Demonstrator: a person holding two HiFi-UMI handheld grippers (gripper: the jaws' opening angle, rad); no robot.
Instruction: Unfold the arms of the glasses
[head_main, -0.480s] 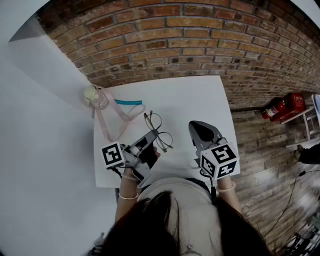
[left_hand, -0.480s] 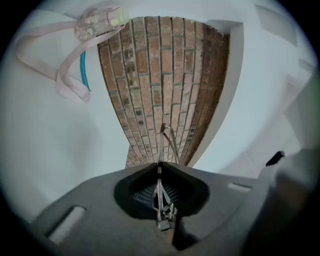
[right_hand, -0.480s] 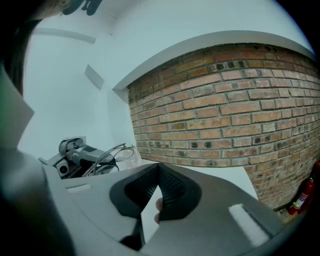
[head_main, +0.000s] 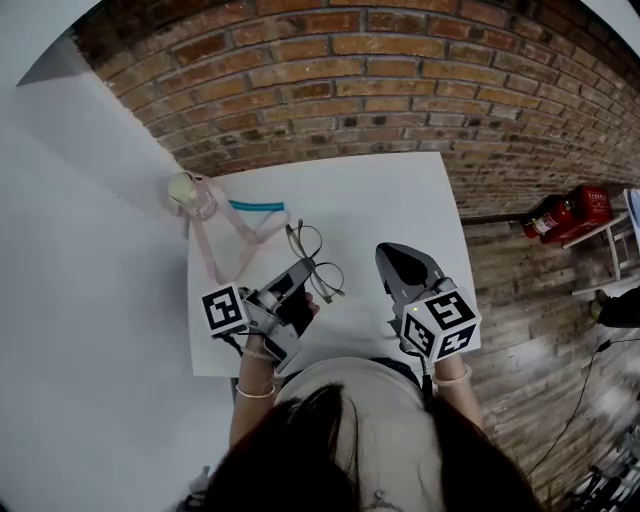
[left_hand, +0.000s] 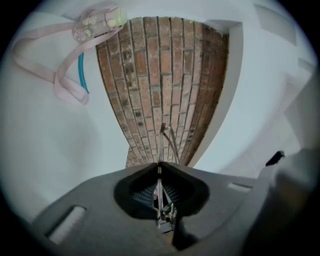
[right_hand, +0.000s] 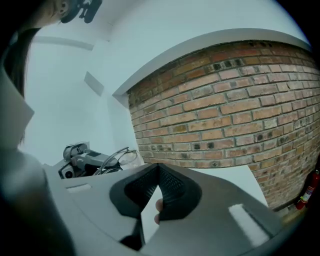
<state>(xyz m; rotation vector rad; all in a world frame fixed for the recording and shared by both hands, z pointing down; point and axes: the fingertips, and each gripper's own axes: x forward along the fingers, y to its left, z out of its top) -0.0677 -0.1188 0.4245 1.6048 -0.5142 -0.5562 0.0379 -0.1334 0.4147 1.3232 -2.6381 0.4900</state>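
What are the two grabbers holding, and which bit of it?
The left gripper is shut on the glasses, pinching their thin metal frame edge-on; exactly which bit is hard to tell. The right gripper is shut and holds nothing.

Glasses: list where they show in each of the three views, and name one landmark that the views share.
Head view: glasses near picture centre, at the tip of the left gripper.
Left gripper view: glasses bottom centre, clamped in the claw, wire rising against the bricks.
Right gripper view: glasses left of centre, above the claw.
Shared landmark: the brick wall.
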